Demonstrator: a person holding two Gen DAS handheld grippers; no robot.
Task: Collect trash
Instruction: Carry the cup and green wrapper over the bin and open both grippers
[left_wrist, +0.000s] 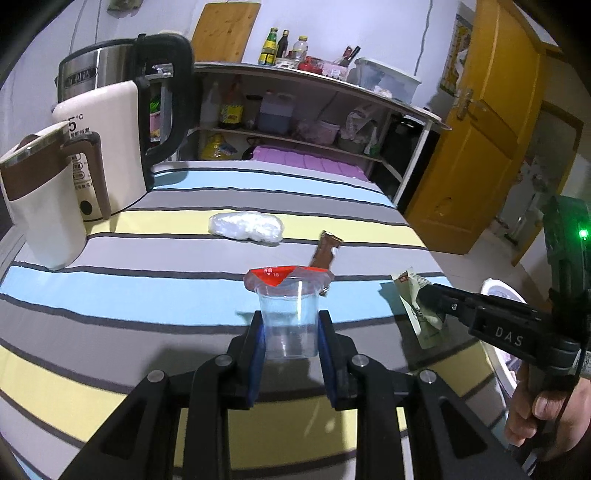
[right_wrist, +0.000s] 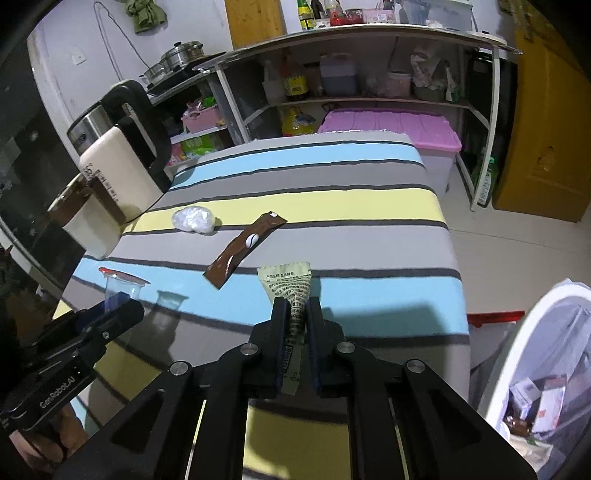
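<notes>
My left gripper is shut on a clear plastic cup with a peeled red foil lid and holds it above the striped table. It also shows in the right wrist view. My right gripper is shut on a pale green printed sachet wrapper, lifted off the cloth; it also shows in the left wrist view. A brown snack wrapper and a crumpled clear plastic bag lie on the table beyond.
A white trash bin with rubbish inside stands on the floor right of the table. Two kettles stand at the table's left. A shelf unit and a pink box stand behind the table.
</notes>
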